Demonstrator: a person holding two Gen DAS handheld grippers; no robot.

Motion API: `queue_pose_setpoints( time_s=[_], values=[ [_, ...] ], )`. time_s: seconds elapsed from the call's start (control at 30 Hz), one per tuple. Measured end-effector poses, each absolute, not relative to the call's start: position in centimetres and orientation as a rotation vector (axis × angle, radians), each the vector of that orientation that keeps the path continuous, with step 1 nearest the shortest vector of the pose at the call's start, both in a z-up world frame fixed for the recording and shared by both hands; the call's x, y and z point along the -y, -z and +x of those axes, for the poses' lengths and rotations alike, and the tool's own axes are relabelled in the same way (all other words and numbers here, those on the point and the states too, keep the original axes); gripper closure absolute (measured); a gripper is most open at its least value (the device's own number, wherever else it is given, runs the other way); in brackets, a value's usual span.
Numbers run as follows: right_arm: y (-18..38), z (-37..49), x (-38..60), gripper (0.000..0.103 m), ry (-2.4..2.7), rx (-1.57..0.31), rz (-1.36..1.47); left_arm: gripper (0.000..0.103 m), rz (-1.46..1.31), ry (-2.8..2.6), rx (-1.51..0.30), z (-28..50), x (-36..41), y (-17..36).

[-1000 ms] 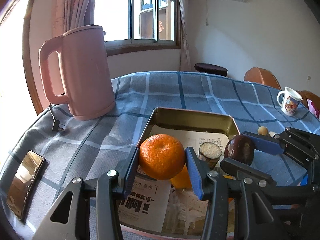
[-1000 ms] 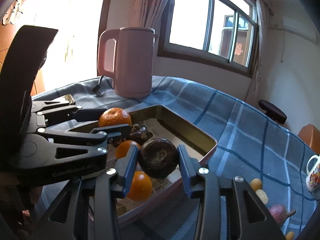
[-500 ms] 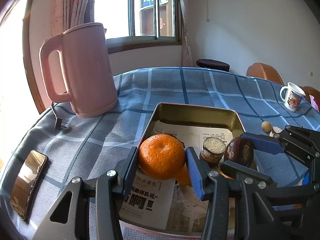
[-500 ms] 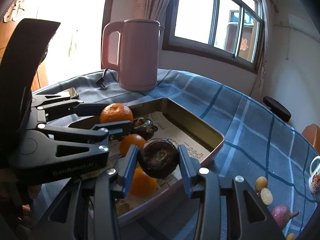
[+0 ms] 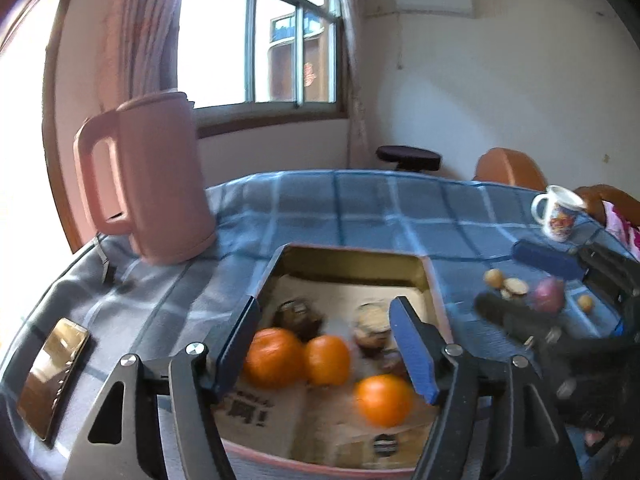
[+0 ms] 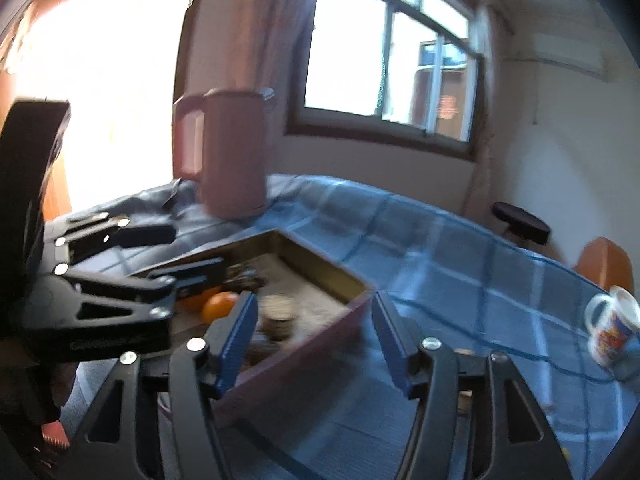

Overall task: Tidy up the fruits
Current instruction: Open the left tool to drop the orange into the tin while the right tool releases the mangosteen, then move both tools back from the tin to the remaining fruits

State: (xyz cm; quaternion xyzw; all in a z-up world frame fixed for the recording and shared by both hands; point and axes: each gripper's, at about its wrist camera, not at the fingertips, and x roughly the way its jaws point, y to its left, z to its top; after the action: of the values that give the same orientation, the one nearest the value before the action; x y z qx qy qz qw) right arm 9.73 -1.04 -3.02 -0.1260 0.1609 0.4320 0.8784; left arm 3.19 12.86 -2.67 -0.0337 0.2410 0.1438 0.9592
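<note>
Blue pads on my left gripper (image 5: 328, 344) stand apart with nothing between them; its jaws have just been opening, and the orange (image 5: 273, 357) they carried now lies in the tray (image 5: 352, 258), which serves as the landmark below. My right gripper (image 6: 312, 344) has also just been opening and holds nothing; it straddles the tray's near corner. Three oranges rest at the near end of the tray, two of them touching, grouped there as the collection point for fruit, in my judgement. Behind them lie dark round fruits (image 5: 298, 316), blurred. Printed paper (image 5: 248, 412) lines the tray floor; its bold characters are too smeared to read. Right of the tray, small loose items (image 5: 508, 284) remain on the checked cloth (image 5: 360, 208), presumably still to sort. Beyond the tray's left corner stands a pink kettle (image 5: 156, 184); far right, a patterned mug (image 5: 558, 214), its design illegible.
</note>
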Motion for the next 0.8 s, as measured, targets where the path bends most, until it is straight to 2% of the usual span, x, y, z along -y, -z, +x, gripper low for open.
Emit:
queue_pose_setpoints(
  time_s=[0.07,0.37,0.4,0.53,0.6,0.73,0.8],
  values=[
    [2.4,10.4,3.2,0.033,-0.859,-0.334,-0.232,0.033,-0.056,-0.255,-0.487,3.9,-11.2,2.4],
    [3.3,16.8,15.3,0.034,-0.525,-0.452,-0.128,0.033,0.033,-0.062,-0.52,7.7,-3.0,2.0],
    [3.6,17.3,16.3,0.037,-0.506,-0.468,-0.116,0.033,0.038,-0.038,-0.529,8.2,-2.0,2.1],
    [4.8,19.2,19.5,0.04,-0.451,-0.557,-0.092,0.033,0.079,0.055,-0.569,10.5,2.1,2.8],
    [5.5,19.6,20.1,0.047,-0.444,-0.591,-0.105,0.033,0.111,0.059,-0.587,11.5,3.6,3.4],
    [6.9,20.6,20.8,0.051,-0.462,-0.658,-0.098,0.033,0.127,0.093,-0.622,13.6,5.4,4.3],
    [7.6,20.7,20.8,0.059,-0.479,-0.694,-0.099,0.033,0.132,0.111,-0.636,14.5,6.0,4.5]
  ],
)
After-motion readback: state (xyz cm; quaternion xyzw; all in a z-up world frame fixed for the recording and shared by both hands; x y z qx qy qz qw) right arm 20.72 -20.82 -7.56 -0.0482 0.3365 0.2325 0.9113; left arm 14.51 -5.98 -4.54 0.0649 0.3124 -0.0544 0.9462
